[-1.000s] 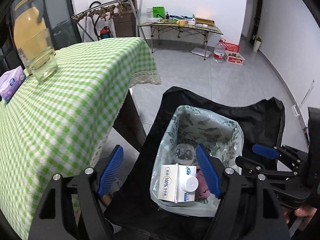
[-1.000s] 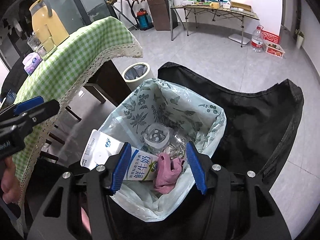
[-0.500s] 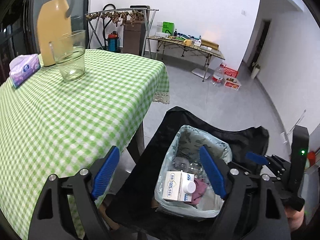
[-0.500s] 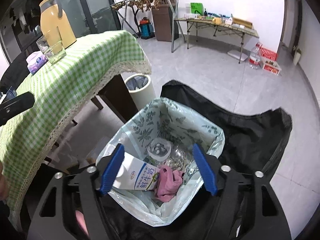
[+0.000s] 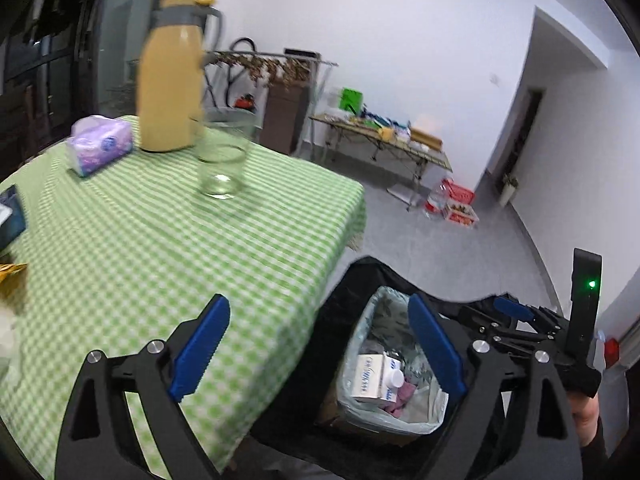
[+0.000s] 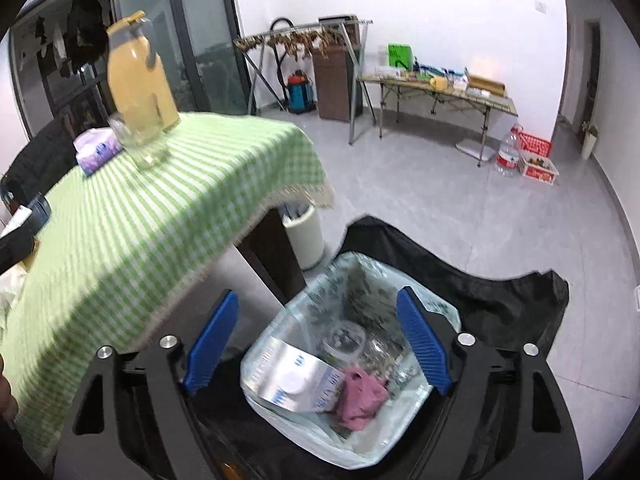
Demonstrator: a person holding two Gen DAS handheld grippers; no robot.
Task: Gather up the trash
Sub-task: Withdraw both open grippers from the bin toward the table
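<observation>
A leaf-patterned trash bag (image 6: pixel 360 280) sits open in a black holder (image 6: pixel 500 296) on the floor beside the table. Inside lie a white milk carton (image 6: pixel 296 380), a pink cloth (image 6: pixel 360 396) and a clear plastic cup (image 6: pixel 344 338). The bag (image 5: pixel 384 312) and carton (image 5: pixel 372 376) also show in the left wrist view. My left gripper (image 5: pixel 316 352) is open and empty, above the table's edge and the bag. My right gripper (image 6: pixel 316 344) is open and empty, above the bag. It also shows in the left wrist view (image 5: pixel 516 312).
The table has a green checked cloth (image 5: pixel 160 240) with a yellow jug (image 5: pixel 170 80), a drinking glass (image 5: pixel 222 160) and a tissue pack (image 5: pixel 100 146). A white bin (image 6: pixel 304 236) stands under the table. A folding table (image 6: pixel 440 92) stands by the far wall.
Both grippers have risen and pulled back from the bag, which now looks smaller. The left view has swung toward the tabletop. Both stay open and empty.
</observation>
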